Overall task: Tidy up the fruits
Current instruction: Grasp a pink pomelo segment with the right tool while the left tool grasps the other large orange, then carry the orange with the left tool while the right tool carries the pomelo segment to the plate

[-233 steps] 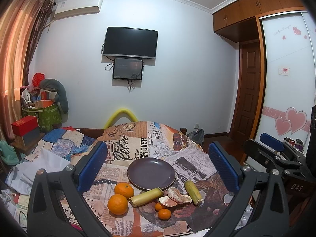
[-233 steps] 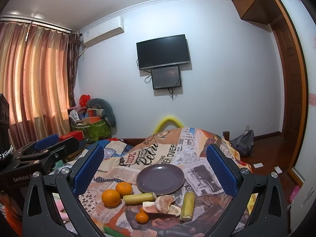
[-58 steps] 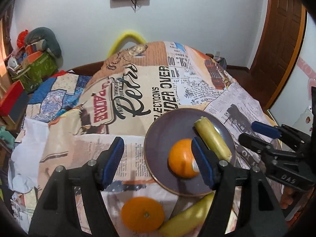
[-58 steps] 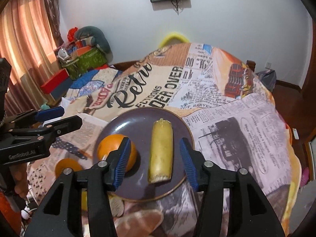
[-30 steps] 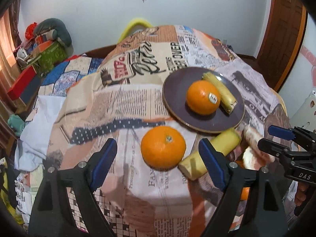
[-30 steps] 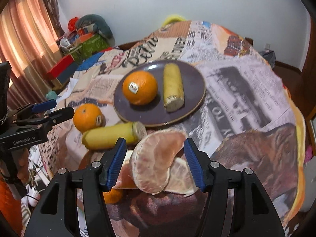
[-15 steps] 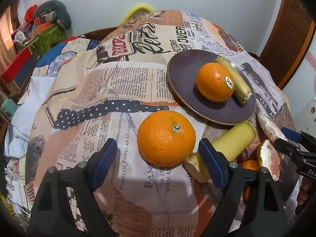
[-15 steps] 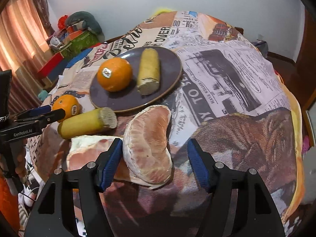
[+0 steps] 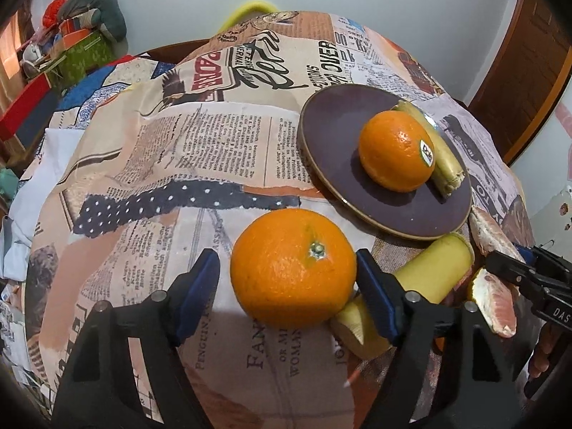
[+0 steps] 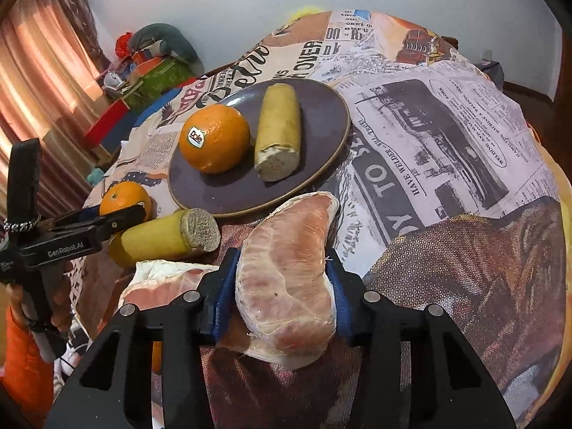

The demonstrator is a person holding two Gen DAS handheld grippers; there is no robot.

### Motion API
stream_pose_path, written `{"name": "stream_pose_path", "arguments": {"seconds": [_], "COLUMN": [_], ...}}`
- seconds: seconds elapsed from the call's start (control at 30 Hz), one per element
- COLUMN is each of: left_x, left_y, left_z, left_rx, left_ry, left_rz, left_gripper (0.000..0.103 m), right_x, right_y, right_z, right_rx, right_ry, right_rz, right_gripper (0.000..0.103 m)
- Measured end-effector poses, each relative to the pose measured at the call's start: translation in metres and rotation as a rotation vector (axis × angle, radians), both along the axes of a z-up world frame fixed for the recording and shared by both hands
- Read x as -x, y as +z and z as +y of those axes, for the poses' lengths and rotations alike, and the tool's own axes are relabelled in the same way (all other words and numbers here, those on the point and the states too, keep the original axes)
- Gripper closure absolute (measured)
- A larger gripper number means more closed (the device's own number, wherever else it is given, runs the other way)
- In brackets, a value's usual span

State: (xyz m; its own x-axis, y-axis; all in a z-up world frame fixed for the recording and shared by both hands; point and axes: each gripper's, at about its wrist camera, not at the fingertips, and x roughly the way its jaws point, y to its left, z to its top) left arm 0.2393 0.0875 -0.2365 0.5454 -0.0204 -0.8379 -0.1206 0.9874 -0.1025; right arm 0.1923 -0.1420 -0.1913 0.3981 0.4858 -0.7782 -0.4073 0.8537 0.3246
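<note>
**Fruit count and gripper check**

Fruit tally first: two big oranges, two yellow-green sugarcane-like stalk pieces, two pinkish peeled pomelo segments, plus a sliver of a small orange fruit mostly hidden low down. One stickered round orange and one cut stalk piece sit side by side on the dark purple round plate, on the newspaper-print cloth. That stalk's long axis runs away from the right camera, cut end facing it. The second stalk piece lies just off the plate's near rim, cut end towards the plate.

Right gripper is pinched on the big pomelo segment, pads pressing both sides, the segment's long axis pointing towards the plate. The other pomelo segment lies flat beside it.

Left gripper is spread around the plain round orange, stem end up; the right pad touches it, the left pad stands a bit off.
</note>
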Motion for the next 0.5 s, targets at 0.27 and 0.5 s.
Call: {"name": "stream_pose_path", "arguments": {"seconds": [0.27,0.5], "left_x": [0.001,0.004], "left_y": [0.003,0.021], "left_z": [-0.007,-0.002], "left_rx": [-0.021,0.001], "left_ry": [-0.02,-0.001], "left_rz": [-0.011,-0.052], "left_gripper": [0.037,0.037], "right_x": [0.001,0.0], "right_y": [0.014,0.03], "right_z": [-0.006,-0.01], "right_rx": [0.004,-0.005], "right_ry": [-0.021,-0.033], "right_rz": [-0.041,-0.086], "right_gripper": [0.062,0.062]}}
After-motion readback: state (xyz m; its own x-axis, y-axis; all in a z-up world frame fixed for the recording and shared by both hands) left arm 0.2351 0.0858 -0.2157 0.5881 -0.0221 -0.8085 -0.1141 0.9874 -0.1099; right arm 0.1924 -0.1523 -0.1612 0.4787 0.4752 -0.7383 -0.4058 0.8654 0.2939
